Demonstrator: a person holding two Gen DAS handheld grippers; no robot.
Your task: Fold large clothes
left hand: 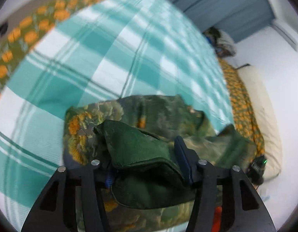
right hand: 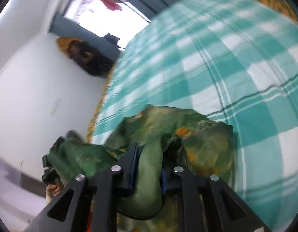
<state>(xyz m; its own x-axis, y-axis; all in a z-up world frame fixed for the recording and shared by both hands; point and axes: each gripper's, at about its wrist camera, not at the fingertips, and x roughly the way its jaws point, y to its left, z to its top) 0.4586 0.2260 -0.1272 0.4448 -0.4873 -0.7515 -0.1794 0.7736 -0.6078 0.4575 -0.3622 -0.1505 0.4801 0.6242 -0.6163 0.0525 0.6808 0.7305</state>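
Green garment (left hand: 141,147), printed with orange flowers and lined in plain dark green, sits bunched at the near edge of the teal-and-white checked bedcover (left hand: 102,61), partly lifted off it. It reads as soft, limp and fairly light: it drapes in thick rolls and will sag wherever I don't support it, so I judge hems and corners the best places to hold, not the middle of a fold. My left gripper (left hand: 147,166) has its jaws standing about halfway apart, with a dark green fold lying loosely between them; I see no pad pressing on it. My right gripper (right hand: 148,169) has its jaws narrow and clamped on a thick rolled band of the same cloth. In the right wrist view, a hand (right hand: 52,191) shows low at the left. Beyond, an orange-patterned bedsheet (left hand: 243,104) edges the cover, with a cream pillow (left hand: 264,116) at the right. Both views are blurred.
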